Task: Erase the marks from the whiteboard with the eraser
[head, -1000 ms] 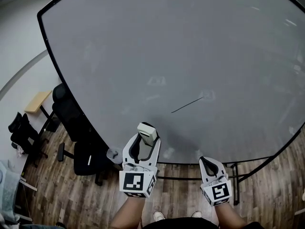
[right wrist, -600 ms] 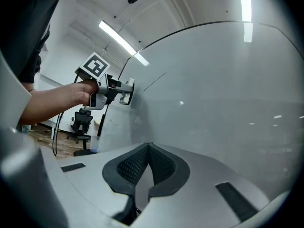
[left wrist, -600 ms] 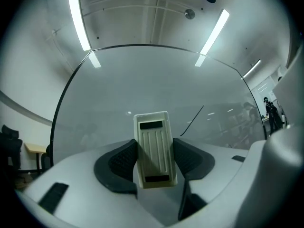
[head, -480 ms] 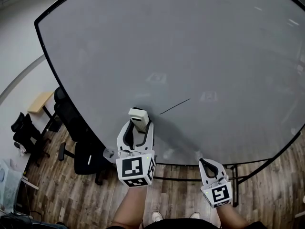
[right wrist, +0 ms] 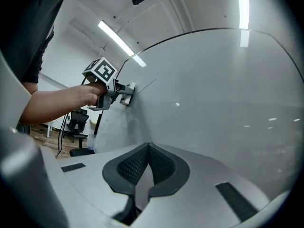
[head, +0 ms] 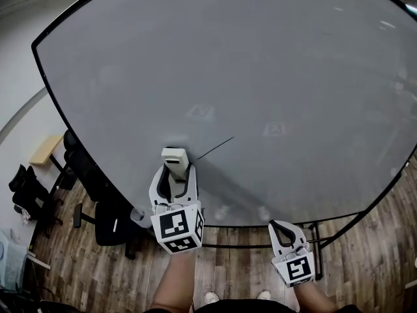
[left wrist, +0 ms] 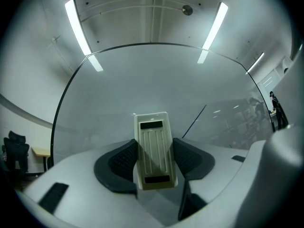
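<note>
A large grey whiteboard (head: 260,77) fills the head view. One thin black line (head: 215,147) is drawn on it, also seen as a black line (left wrist: 194,121) in the left gripper view. My left gripper (head: 174,168) is shut on a cream eraser (head: 173,161), which is held up at the board just left of the line's lower end. In the left gripper view the eraser (left wrist: 153,148) sits clamped between both dark pads (left wrist: 122,159). My right gripper (head: 281,227) hangs low, below the board's bottom edge, shut on nothing, its pads (right wrist: 137,163) touching.
Black office chairs (head: 91,188) and a small wooden table (head: 44,150) stand on the wood floor left of the board. The board's black stand legs (head: 319,233) run beside my right gripper. A small cup (head: 137,216) sits by the board's lower left edge.
My left gripper has carried the eraser up and to the left, closer to the board beside the line's lower end. The right gripper stayed low and shifted only slightly.
</note>
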Motion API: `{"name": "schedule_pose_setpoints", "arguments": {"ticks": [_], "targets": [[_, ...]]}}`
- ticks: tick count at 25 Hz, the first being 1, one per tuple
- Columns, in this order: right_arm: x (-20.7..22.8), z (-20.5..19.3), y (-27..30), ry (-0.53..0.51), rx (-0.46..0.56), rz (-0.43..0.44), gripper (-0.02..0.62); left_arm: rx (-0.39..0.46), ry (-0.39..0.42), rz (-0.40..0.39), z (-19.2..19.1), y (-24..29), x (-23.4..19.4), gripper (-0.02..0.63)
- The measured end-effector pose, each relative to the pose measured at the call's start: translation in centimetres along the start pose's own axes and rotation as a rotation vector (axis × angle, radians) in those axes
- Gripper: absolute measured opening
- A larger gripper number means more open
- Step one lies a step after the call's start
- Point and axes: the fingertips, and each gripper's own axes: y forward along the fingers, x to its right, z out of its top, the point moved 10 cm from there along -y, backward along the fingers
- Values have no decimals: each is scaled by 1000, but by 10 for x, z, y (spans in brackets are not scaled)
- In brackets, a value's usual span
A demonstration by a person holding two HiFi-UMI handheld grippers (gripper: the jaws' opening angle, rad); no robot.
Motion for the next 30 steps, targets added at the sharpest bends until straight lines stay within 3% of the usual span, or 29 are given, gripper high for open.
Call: {"name": "schedule_pose_setpoints", "arguments": {"ticks": [2,7,21,25,30], "targets": [[4,3,0,19,9,-15,20,-1,-2,0,2,3,4,256],[0,9,2,-48,19,10,20,3,-17,-7,5,4,8,256],[0,10,-8,27,69,-1,19,10,-61,-1,14,3,22,256],[-1,11,-9,-52,62,24,20,21,-79,-17,20,3,29,256],[-1,10,-12,-70,78,28,20,34,-75,-33,23,3,41,255]]}}
